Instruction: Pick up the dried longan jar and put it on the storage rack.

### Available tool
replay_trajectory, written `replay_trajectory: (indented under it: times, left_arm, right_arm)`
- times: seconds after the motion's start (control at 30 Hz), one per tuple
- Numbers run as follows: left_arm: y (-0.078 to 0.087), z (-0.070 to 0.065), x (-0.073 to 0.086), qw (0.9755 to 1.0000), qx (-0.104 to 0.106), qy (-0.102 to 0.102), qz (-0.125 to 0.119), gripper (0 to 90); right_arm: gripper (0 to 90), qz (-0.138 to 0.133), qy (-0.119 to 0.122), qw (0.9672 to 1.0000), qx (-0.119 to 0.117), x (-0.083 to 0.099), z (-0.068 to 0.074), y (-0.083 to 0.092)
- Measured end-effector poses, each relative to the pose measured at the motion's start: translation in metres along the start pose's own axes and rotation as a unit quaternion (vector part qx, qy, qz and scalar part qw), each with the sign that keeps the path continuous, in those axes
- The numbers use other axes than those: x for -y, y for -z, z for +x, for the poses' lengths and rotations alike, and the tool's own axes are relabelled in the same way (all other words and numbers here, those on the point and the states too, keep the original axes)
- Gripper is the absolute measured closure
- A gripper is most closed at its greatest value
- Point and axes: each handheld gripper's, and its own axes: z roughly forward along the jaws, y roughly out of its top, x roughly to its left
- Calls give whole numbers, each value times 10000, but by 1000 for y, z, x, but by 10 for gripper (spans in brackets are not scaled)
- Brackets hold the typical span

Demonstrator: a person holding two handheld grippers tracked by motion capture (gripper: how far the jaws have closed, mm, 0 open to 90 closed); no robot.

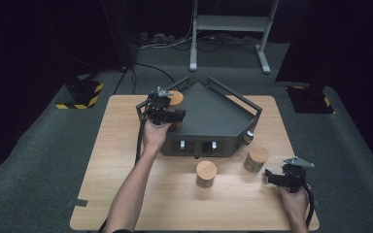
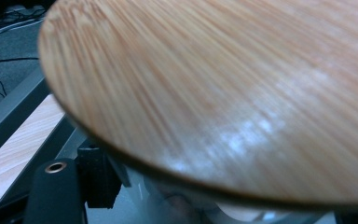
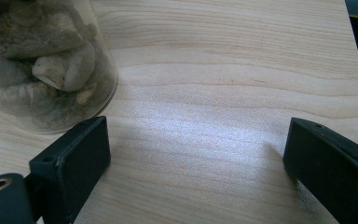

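A jar with a round bamboo lid (image 1: 176, 98) stands at the left corner of a dark grey railed tray (image 1: 213, 116). My left gripper (image 1: 167, 116) is shut on it just below the lid. In the left gripper view the lid (image 2: 223, 93) looms close and blurred, with one black finger (image 2: 98, 179) under its edge. Two more bamboo-lidded jars stand on the table in front of the tray, one in the middle (image 1: 206, 173) and one to the right (image 1: 256, 159). My right gripper (image 1: 273, 177) (image 3: 196, 163) rests open over bare wood, beside the right jar (image 3: 42, 70), whose glass shows pale dried pieces.
The tray sits at the back middle of the wooden table (image 1: 126, 194); its front face carries two small white-tipped latches (image 1: 197, 145) and a knob (image 1: 248, 137) at the right corner. Dark carpet surrounds the table, with a metal stand (image 1: 230, 29) behind it.
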Motion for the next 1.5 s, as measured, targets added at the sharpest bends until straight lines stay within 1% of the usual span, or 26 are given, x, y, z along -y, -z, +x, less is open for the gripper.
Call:
replay_trajectory:
  times: [0.13, 0.37, 0.53, 0.7, 0.87, 0.9, 1.0, 1.07, 1.1, 1.13, 1.17, 1.2, 1.33, 1.4, 1.5]
  left_arm:
    - [-2, 0, 0, 10000, 10, 13, -1, 256]
    - [-4, 0, 2, 10000, -1, -27, 0, 256]
    - [-3, 2, 4, 9999, 7, -103, -2, 255]
    - [-3, 1, 4, 10000, 23, -68, -60, 256]
    - [-3, 3, 4, 10000, 66, -36, -23, 249]
    - [-3, 3, 4, 10000, 71, -36, -25, 245]
    - [-1, 4, 3, 9999, 91, -20, -46, 190]
    - [1, 5, 3, 9999, 113, 36, -97, 159]
    - [3, 6, 3, 9999, 118, 10, -83, 146]
    - [3, 5, 3, 9998, 117, 53, -137, 134]
    - [5, 7, 3, 9999, 112, 1, -104, 121]
    - [6, 7, 3, 9999, 107, 14, -106, 111]
    - [10, 9, 3, 9999, 119, 47, -82, 90]
    - [14, 8, 3, 9998, 169, 79, -91, 86]
    - [16, 8, 4, 9998, 185, 70, -71, 84]
  right_arm:
    - [68, 7, -12, 10000, 1, 0, 0, 0]
    - [68, 6, -11, 10000, 1, 0, 0, 0]
    - [68, 7, -14, 10000, 1, 0, 0, 0]
    - [68, 8, -15, 10000, 2, 0, 0, 0]
    - [68, 5, -7, 10000, 3, 0, 0, 0]
    - [68, 8, -14, 10000, 2, 0, 0, 0]
    - [68, 7, -15, 10000, 2, 0, 0, 0]
    - [68, 6, -8, 10000, 2, 0, 0, 0]
    - [68, 6, -7, 10000, 3, 0, 0, 0]
    - [68, 8, -13, 10000, 3, 0, 0, 0]
    - [68, 8, -15, 10000, 2, 0, 0, 0]
    - [68, 7, -9, 10000, 2, 0, 0, 0]
    - [68, 7, -10, 10000, 2, 0, 0, 0]
    - [68, 8, -17, 10000, 2, 0, 0, 0]
    - [68, 8, -15, 10000, 2, 0, 0, 0]
